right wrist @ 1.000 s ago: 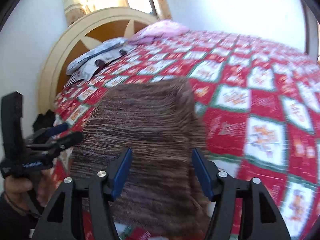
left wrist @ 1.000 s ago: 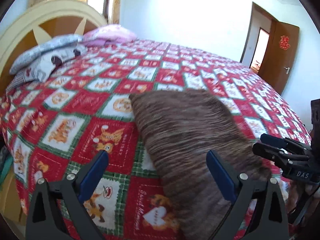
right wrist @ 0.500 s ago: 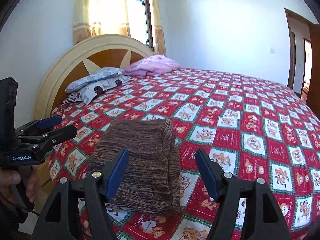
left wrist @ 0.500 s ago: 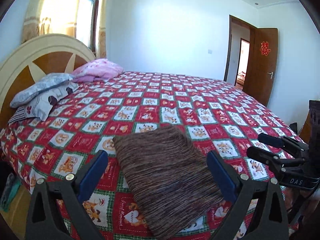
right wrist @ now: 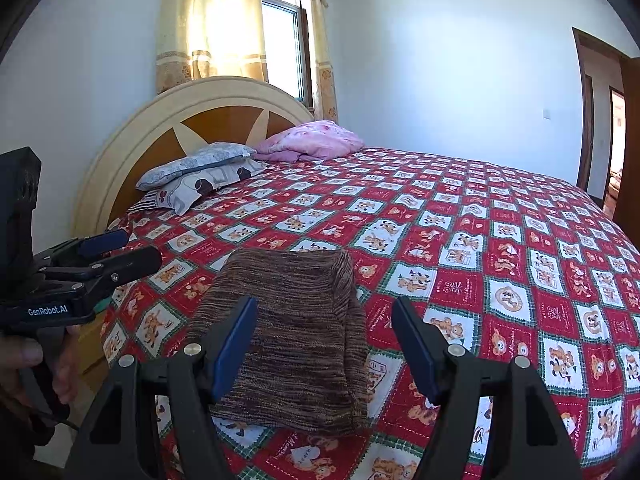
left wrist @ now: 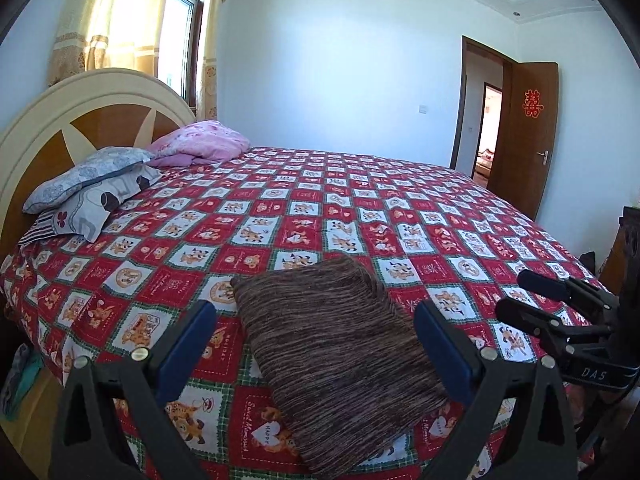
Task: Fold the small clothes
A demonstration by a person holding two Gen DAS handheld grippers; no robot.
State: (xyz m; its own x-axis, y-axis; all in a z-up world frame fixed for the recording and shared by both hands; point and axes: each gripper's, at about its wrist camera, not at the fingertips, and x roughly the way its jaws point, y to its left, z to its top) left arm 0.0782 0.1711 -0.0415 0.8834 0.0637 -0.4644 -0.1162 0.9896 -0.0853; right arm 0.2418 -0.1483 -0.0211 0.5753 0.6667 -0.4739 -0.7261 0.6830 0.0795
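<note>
A folded brown striped knit garment (left wrist: 336,352) lies flat near the front edge of the bed; it also shows in the right wrist view (right wrist: 288,332). My left gripper (left wrist: 316,344) is open and empty, held back above the bed's edge with the garment between its blue pads. My right gripper (right wrist: 324,344) is open and empty, also pulled back in front of the garment. Each gripper shows in the other's view, the right one (left wrist: 556,304) and the left one (right wrist: 108,256), both with jaws apart.
The bed has a red checked cartoon cover (left wrist: 320,208). Grey pillows (left wrist: 88,188) and a pink quilt (left wrist: 204,144) lie by the round headboard (right wrist: 188,112). A window with curtains is behind it. An open brown door (left wrist: 524,136) is at the right.
Both grippers have drawn back and up from the folded garment, which now looks smaller and lies untouched. Both stay open.
</note>
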